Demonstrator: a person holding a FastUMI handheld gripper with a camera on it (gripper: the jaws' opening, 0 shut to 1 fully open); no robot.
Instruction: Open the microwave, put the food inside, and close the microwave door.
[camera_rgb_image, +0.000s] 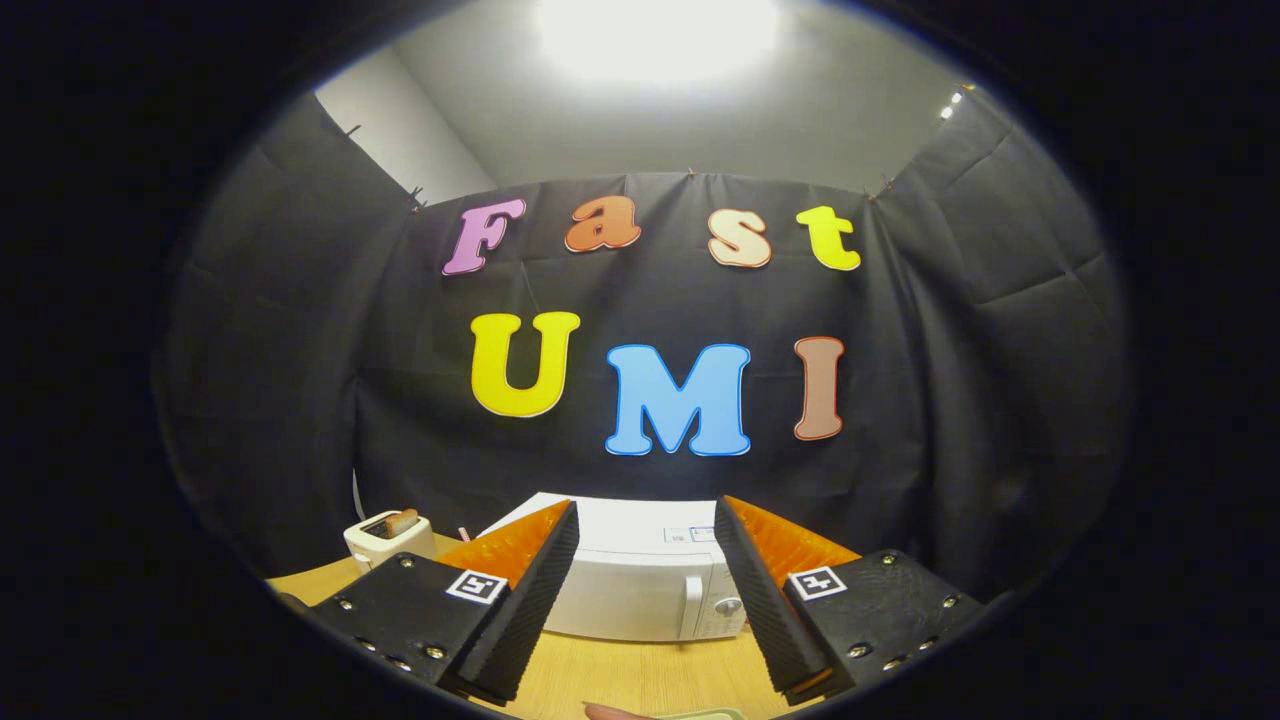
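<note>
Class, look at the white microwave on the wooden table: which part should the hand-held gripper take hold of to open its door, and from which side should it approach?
Grip the vertical white handle on the door of the microwave, beside the control knob. Approach from the front, since the door faces the open hand-held gripper. The upright bar probably suits one finger on each side, then a pull.

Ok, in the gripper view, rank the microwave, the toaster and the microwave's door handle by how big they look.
1. Microwave, beyond the open tool, door shut.
2. Toaster, smaller, left of the microwave; it looks about as far away.
3. Door handle, smallest, a slim white bar.
</note>
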